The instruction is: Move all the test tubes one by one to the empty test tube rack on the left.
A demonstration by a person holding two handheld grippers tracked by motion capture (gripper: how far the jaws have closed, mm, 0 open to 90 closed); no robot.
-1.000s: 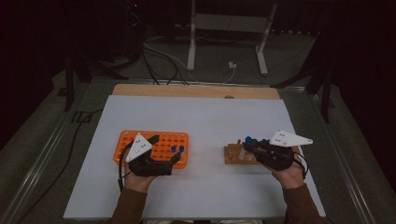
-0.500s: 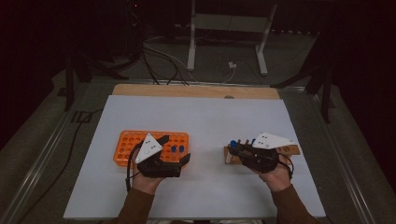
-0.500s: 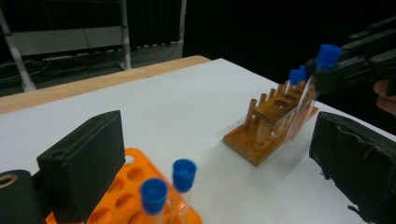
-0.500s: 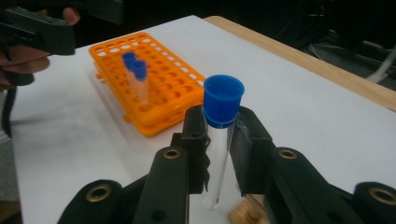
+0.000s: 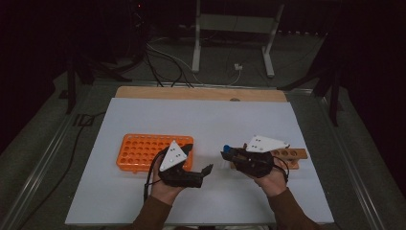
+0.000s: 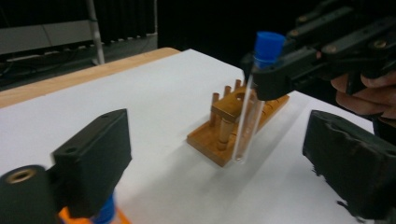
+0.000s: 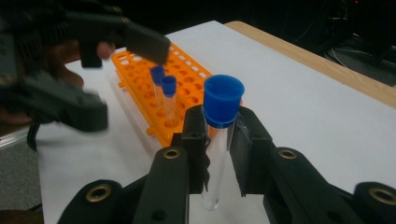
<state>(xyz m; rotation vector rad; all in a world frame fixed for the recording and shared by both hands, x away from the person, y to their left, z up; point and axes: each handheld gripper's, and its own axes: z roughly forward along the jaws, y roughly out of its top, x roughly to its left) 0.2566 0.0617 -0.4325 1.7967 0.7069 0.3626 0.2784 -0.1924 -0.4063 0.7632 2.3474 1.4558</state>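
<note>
My right gripper is shut on a clear test tube with a blue cap, held upright just left of the wooden rack. My left gripper is open at the right end of the orange rack, pointing at the tube. Its jaws have just been closing a little, with nothing between them. In the left gripper view the tube hangs beyond the jaws, in front of the wooden rack. Two blue-capped tubes stand in the orange rack.
A white mat covers the table, with a wooden strip along its far edge. Behind the table stand a metal frame and loose cables on the floor.
Both hands have moved toward the middle of the table. The left gripper slid right off the orange rack; the right gripper carried the tube left, away from the wooden rack.
</note>
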